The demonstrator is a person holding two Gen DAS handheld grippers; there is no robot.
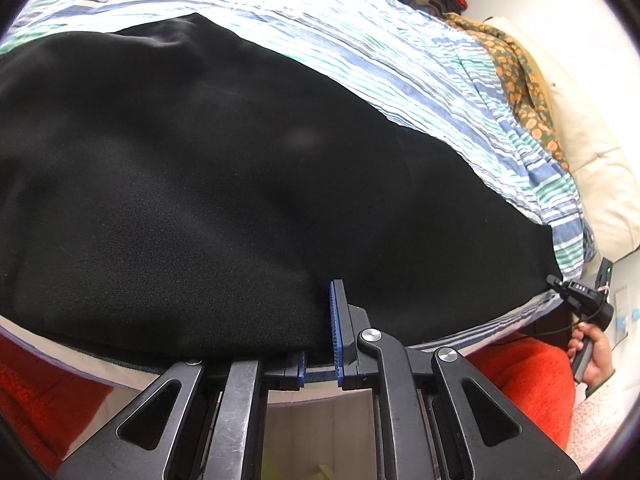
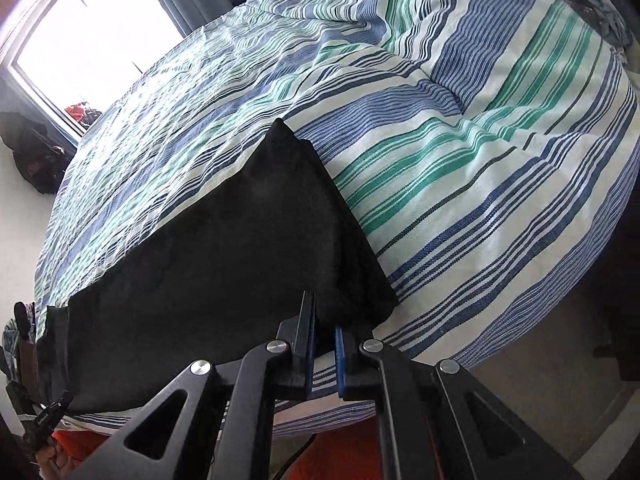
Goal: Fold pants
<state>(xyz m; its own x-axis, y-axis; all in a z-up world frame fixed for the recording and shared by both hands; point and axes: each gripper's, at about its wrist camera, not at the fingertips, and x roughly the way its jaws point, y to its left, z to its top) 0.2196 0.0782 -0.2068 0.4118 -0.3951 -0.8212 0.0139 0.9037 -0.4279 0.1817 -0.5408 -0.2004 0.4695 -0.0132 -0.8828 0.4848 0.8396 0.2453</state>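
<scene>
I saw the left gripper [image 1: 320,344] with its blue-padded jaws drawn nearly together at the near hem of the black, smooth-fabric pants [image 1: 200,168]; cloth draped over the left finger and hid the pad, so I judged the jaws pinched on that edge. The right gripper [image 2: 325,354] was likewise almost closed, its pads clamped on the pants' [image 2: 240,248] near corner, though the fabric's darkness swallowed the exact contact. The pants lay spread flat on the blue, green and white striped bed cover [image 2: 480,152], along its near edge. From the left wrist view the right gripper's [image 1: 560,284] tip looked tiny at the far hem, with a hand [image 1: 594,350] behind it. Folds and seams in the pants were hard to make out.
</scene>
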